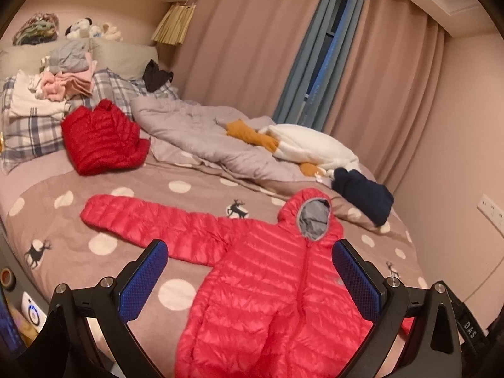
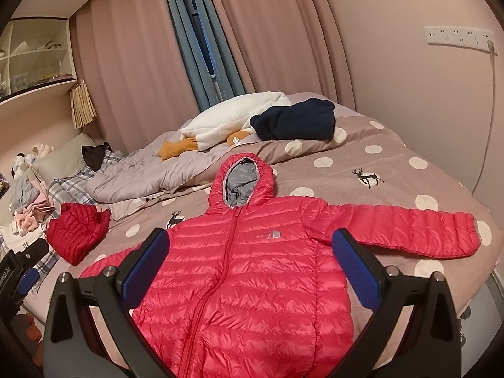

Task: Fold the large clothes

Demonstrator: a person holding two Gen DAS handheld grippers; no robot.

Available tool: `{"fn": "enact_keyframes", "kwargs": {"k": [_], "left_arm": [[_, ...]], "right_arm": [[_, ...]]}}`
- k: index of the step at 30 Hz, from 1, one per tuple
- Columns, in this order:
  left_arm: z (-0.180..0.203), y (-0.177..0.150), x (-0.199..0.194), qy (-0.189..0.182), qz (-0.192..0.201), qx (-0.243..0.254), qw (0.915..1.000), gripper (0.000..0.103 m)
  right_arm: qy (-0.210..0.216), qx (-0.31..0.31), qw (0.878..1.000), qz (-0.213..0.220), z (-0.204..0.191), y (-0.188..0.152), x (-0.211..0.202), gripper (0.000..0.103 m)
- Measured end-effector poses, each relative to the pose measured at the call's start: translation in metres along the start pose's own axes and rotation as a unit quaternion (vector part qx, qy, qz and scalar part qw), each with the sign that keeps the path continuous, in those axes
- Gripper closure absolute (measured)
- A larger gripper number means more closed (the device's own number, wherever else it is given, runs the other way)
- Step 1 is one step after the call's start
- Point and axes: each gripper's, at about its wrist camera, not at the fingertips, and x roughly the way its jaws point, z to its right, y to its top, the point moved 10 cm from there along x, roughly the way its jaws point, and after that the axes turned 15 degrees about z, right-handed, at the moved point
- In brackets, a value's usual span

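Note:
A pink-red hooded puffer jacket (image 1: pixel 267 280) lies flat, front up, zipped, on the bed, with both sleeves spread out sideways; it also shows in the right wrist view (image 2: pixel 261 271). Its hood (image 2: pixel 242 182) points toward the far side of the bed. My left gripper (image 1: pixel 250 267) is open and empty, hovering above the jacket's chest. My right gripper (image 2: pixel 250 258) is open and empty, hovering above the jacket's chest too. The left gripper's body (image 2: pixel 19 264) shows at the left edge of the right wrist view.
The bed has a brown spotted cover (image 1: pixel 132 283). A folded darker red puffer jacket (image 1: pixel 104 138) lies at the far left. A grey quilt (image 1: pixel 195 132), white plush goose (image 1: pixel 315 148), navy garment (image 1: pixel 365 195) and a pile of clothes on pillows (image 1: pixel 60 82) lie farther back. Curtains and wall are behind.

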Motion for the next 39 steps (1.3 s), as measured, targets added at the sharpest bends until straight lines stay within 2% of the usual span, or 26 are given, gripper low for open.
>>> {"fn": "enact_keyframes", "kwargs": {"k": [13, 20, 34, 39], "left_arm": [[0.001, -0.001, 0.001, 0.002, -0.004, 0.001, 1.0, 0.0], [0.001, -0.002, 0.001, 0.005, -0.004, 0.002, 1.0, 0.0], [0.001, -0.002, 0.001, 0.012, -0.002, 0.013, 0.9998, 0.0], [0.002, -0.01, 0.007, 0.018, -0.024, 0.018, 0.9994, 0.0]], "right_arm": [[0.0, -0.012, 1.0, -0.001, -0.002, -0.002, 0.001, 0.0], [-0.015, -0.033, 0.999, -0.001, -0.002, -0.004, 0.003, 0.0], [-0.027, -0.029, 0.999, 0.001, -0.002, -0.003, 0.006, 0.0], [-0.015, -0.03, 0.999, -0.003, -0.007, -0.004, 0.006, 0.0]]}}
